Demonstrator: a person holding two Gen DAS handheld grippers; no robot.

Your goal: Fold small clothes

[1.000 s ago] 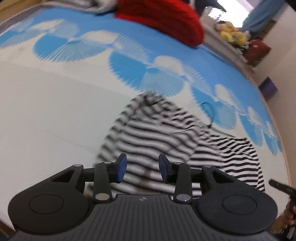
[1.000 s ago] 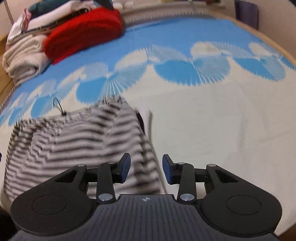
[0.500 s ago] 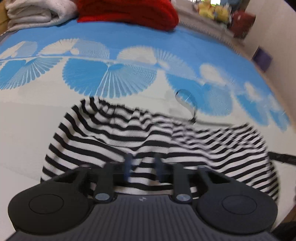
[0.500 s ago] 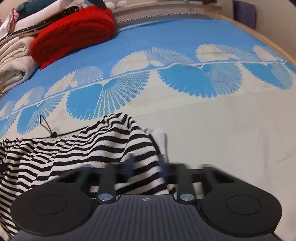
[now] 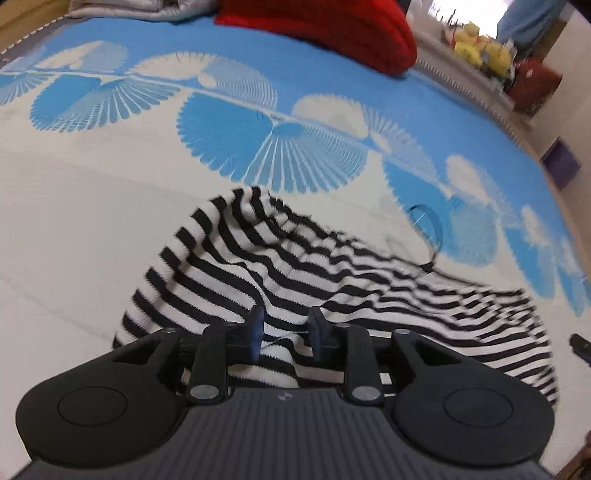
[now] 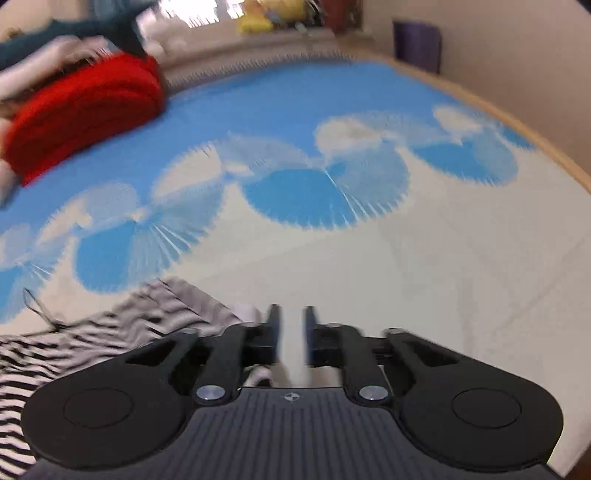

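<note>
A black-and-white striped garment lies crumpled on the blue and white patterned bed cover. My left gripper is open just above the garment's near edge, with striped cloth showing between its blue pads. In the right wrist view, which is blurred, the garment lies to the lower left. My right gripper is open with a narrow gap, beside the garment's right edge, over bare white cover. Nothing is held in either gripper.
A red folded knit lies at the far side of the bed, also seen in the right wrist view. Pale folded laundry lies beside it. A thin black cord loop lies by the garment. The wooden bed edge runs at right.
The striped garment has been drawn and spread across the bed. Both grippers have shifted over its near edge, and the right one has swung right, off the cloth. Its gap is narrower than before.
</note>
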